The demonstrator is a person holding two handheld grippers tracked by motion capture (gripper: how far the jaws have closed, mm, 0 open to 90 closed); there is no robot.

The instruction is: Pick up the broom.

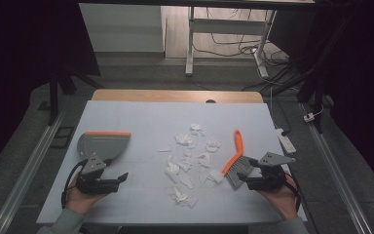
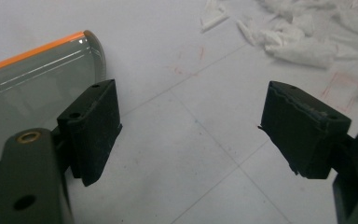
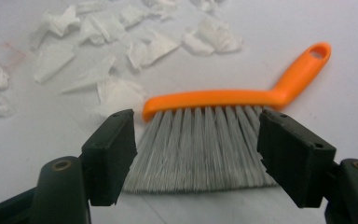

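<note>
Far left on the worktop (image 1: 126,114) lies the dustpan (image 1: 103,144), grey with an orange strip along its far edge, flat and untouched. It looks parked there to be within easy reach of the left hand. Just in front of it, the left tongs (image 1: 123,177) hover low, jaws spread wide and holding nothing. In the left gripper view the dustpan (image 2: 32,79) sits just beyond the left-hand jaw, and bare worktop shows between the two.

Moving to the middle: the paper scraps (image 1: 187,161), white and crumpled, torn into many small bits, scattered loosely in a band running away from the person. That's the mess to be swept, I'd say.

Now the right side. The brush (image 1: 235,160) lies flat just right of the scraps, with its orange handle pointing away from the person and its grey bristles fanned toward the person. The right tongs (image 1: 246,179) are at the bristle end, jaws apart. In the right gripper view the brush (image 3: 223,99) sits squarely between the two jaws, bristles filling the gap, not yet pinched. My read: the right hand is lining up for a grab, and approaching over the bristles keeps the scraps undisturbed.
</note>
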